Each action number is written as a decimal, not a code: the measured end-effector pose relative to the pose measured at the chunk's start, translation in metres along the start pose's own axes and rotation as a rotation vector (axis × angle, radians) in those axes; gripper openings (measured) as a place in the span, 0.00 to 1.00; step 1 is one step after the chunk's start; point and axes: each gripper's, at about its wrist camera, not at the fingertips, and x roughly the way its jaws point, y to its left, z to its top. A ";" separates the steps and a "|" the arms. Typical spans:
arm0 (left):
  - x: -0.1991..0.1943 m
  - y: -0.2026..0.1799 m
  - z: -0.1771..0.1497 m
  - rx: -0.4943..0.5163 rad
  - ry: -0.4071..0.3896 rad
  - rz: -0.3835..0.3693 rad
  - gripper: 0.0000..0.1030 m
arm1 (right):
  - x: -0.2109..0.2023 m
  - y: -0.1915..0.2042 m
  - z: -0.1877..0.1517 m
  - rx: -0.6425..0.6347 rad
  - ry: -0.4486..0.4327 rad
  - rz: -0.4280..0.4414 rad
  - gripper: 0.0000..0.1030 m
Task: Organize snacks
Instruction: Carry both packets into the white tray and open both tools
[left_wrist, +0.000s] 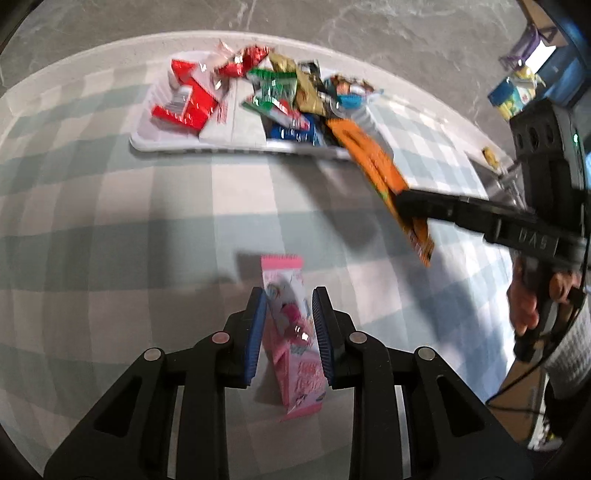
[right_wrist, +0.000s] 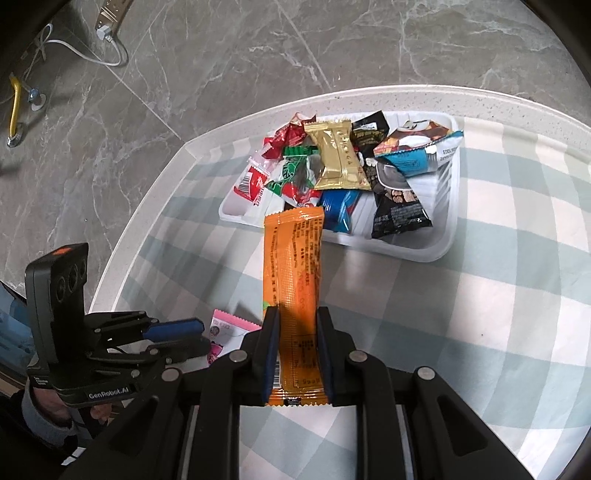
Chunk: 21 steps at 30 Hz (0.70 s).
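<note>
Two hand-held grippers are seen above a table covered with a pale green and white checked cloth (right_wrist: 461, 332), each clamped on a snack packet. The left gripper (left_wrist: 289, 332) is closed narrowly on a pink snack packet (left_wrist: 291, 332), which is pinched between its blue pads (left_wrist: 256, 339) and stands on end, well short of the tray on the near side. The right gripper (right_wrist: 297, 354) is closed on a long orange snack packet (right_wrist: 293, 266); the packet is gripped near its lower end, and its far end reaches to the near edge of the white plastic tray (right_wrist: 448, 229). In the left wrist view the same orange packet (left_wrist: 373, 158) is seen held up at a slant, its top end over the tray's near right corner.

Inside the tray (left_wrist: 184, 146) a loose heap of snacks is piled: a gold packet (right_wrist: 338, 158), a black packet (right_wrist: 397, 210), a blue packet (right_wrist: 340, 206), a green and red packet (right_wrist: 295, 177) and red-wrapped sweets (right_wrist: 286, 138). In the left wrist view a red and white packet (left_wrist: 186, 101) lies in the tray's left part. The tray sits near the table's far edge, beyond which a grey marble-patterned floor (right_wrist: 221, 55) is visible.
</note>
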 end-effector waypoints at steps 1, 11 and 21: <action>0.003 0.000 -0.003 0.005 0.015 0.005 0.24 | 0.003 0.000 0.000 -0.004 0.006 -0.005 0.21; 0.027 -0.006 -0.012 0.041 0.082 -0.010 0.27 | 0.038 0.011 -0.015 -0.079 0.092 -0.092 0.21; 0.034 -0.024 -0.019 0.150 0.104 0.055 0.35 | 0.055 0.025 -0.027 -0.191 0.125 -0.197 0.26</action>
